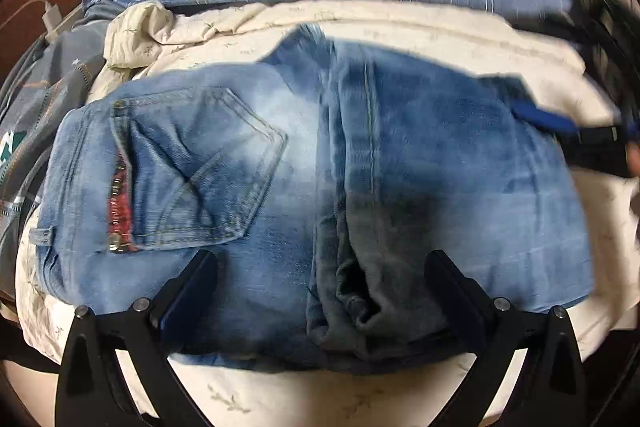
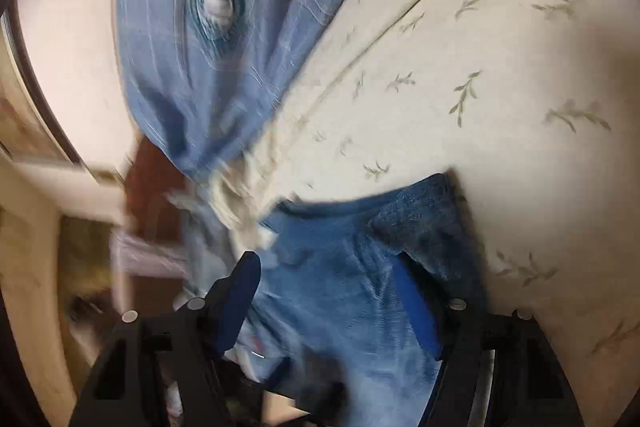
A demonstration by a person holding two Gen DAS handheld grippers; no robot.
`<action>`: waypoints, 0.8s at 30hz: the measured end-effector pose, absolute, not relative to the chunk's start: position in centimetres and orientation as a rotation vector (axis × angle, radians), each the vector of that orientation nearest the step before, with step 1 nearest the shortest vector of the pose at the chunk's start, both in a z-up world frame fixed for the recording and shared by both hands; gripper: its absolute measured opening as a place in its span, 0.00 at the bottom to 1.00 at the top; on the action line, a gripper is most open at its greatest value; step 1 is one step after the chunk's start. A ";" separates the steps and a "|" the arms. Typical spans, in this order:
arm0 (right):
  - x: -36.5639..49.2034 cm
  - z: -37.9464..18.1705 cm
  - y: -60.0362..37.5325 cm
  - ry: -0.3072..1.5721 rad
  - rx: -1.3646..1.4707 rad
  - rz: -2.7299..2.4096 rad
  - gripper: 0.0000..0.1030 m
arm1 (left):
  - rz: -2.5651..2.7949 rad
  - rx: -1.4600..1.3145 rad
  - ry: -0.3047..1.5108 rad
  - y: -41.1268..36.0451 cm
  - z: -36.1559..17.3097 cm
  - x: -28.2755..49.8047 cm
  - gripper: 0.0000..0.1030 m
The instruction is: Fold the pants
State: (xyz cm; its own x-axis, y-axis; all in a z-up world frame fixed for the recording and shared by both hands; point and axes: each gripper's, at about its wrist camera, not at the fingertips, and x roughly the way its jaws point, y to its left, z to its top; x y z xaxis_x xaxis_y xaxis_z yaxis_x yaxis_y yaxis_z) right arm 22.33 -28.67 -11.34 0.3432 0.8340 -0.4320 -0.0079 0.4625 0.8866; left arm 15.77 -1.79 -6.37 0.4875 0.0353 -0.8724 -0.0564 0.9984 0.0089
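Jeans (image 1: 280, 187) — folded, on cream bedspread (image 1: 360, 399), no readable label; left gripper (image 1: 320, 267) wide open above them, gripping nothing; right gripper (image 2: 332, 287) open, denim between its jaws

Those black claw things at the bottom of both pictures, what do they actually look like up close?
Each is a two-finger gripper. The left gripper has matte black, angular fingers with triangular cut-outs and round silver pins at the joints, plus blue pads on the inner faces. The right gripper is built the same: black arms, silver pins, bright blue pads. No cables or sleeves show.
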 end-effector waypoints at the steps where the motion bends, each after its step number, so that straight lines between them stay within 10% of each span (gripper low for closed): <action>1: 21.6 -10.8 -28.8 1.072 0.922 0.680 0.71 | 0.041 -0.051 1.026 -1.5 -5.3 15.6 1.00; 24: 14.8 -10.3 -30.9 0.973 0.966 0.920 0.74 | 0.206 0.079 0.904 -2.5 -3.0 24.5 0.99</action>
State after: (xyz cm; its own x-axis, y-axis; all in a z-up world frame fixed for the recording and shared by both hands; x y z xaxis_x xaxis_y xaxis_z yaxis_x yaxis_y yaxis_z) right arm 14.83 -30.93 -10.26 0.2897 0.9279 -0.2349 -0.1832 0.2946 0.9379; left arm 24.46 -2.53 -3.04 0.6007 0.2104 -0.7713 -0.1442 0.9774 0.1544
